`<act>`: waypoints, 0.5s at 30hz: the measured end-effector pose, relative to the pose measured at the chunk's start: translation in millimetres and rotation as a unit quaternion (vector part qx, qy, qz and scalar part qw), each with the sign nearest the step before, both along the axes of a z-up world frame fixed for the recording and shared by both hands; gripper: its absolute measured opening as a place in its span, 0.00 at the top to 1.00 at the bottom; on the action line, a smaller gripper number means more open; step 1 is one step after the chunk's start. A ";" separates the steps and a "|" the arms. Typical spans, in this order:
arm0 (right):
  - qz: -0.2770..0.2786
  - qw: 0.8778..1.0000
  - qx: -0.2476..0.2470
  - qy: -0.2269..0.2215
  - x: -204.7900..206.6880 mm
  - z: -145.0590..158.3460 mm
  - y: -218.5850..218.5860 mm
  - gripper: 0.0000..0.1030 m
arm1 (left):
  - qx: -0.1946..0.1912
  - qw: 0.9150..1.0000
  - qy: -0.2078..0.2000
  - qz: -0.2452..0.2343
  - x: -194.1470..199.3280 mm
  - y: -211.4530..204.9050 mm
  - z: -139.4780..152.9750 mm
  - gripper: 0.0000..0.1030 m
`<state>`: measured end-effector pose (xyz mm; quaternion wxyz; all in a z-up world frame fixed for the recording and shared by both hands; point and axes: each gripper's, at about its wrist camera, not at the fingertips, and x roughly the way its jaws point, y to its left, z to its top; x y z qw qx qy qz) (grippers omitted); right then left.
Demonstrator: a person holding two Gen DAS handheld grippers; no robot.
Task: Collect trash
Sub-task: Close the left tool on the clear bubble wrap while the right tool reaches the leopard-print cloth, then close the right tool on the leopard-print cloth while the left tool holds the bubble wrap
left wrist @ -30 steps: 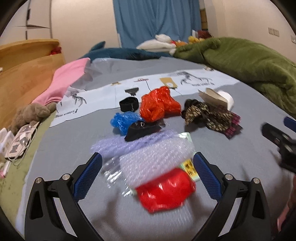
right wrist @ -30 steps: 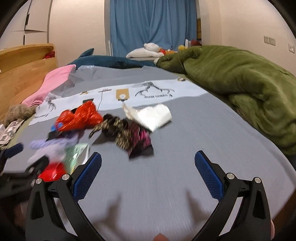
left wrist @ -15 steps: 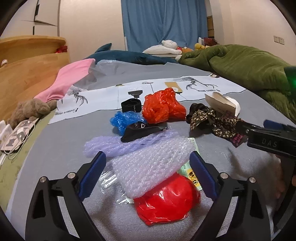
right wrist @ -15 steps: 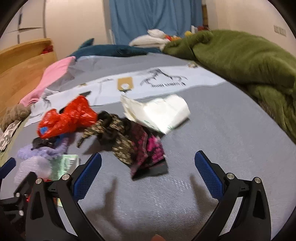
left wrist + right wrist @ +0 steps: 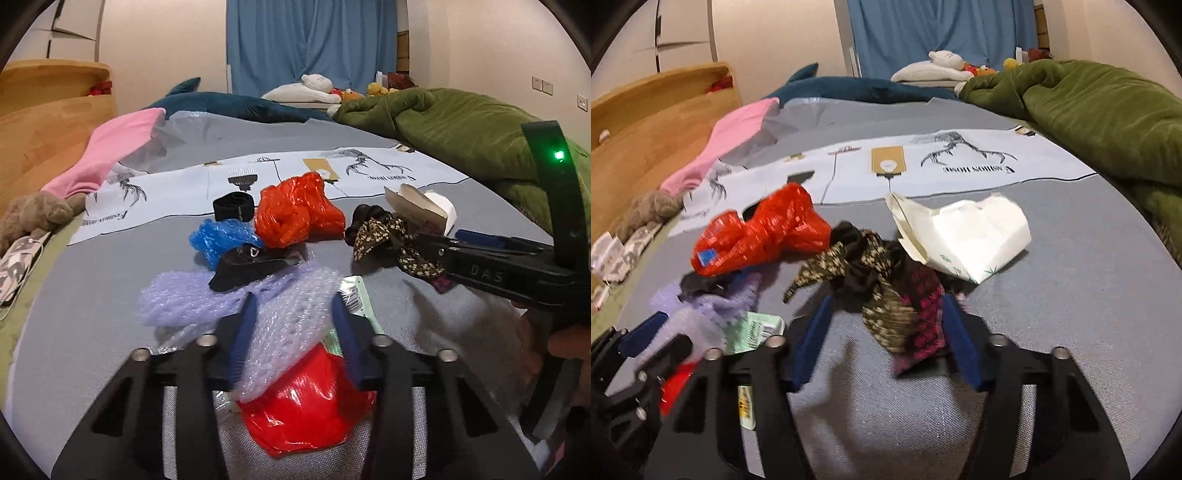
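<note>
Now both tools, left tool (image 5: 293, 321) and right tool (image 5: 886, 328), straddle trash.

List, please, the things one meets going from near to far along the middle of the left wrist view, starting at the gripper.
left gripper → red plastic bag → bubble wrap → orange plastic bag → printed sheet → blue curtain

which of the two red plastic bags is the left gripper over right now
The near red plastic bag, lying under the bubble wrap between the left gripper fingers. The other red bag sits farther off beside the blue bag.
</note>
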<state>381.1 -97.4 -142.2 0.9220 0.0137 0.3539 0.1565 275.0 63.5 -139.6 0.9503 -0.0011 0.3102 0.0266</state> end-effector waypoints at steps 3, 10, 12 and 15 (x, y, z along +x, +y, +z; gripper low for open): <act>0.001 1.000 -0.002 -0.011 -4.1 0.3 -0.2 0.87 | 0.002 1.000 -0.006 0.005 -2.3 -0.6 0.6 0.80; -0.001 0.999 0.001 -0.042 -16.6 7.4 -6.6 0.96 | 0.009 1.000 -0.028 0.004 -9.0 -2.8 7.1 0.87; -0.007 0.999 -0.002 -0.048 -19.8 8.9 -10.7 0.96 | 0.008 1.000 -0.026 0.006 -7.9 -1.9 6.6 0.87; -0.007 0.998 -0.001 -0.060 -25.7 12.9 -14.8 0.98 | 0.006 0.999 -0.031 0.008 -8.3 -0.4 8.7 0.87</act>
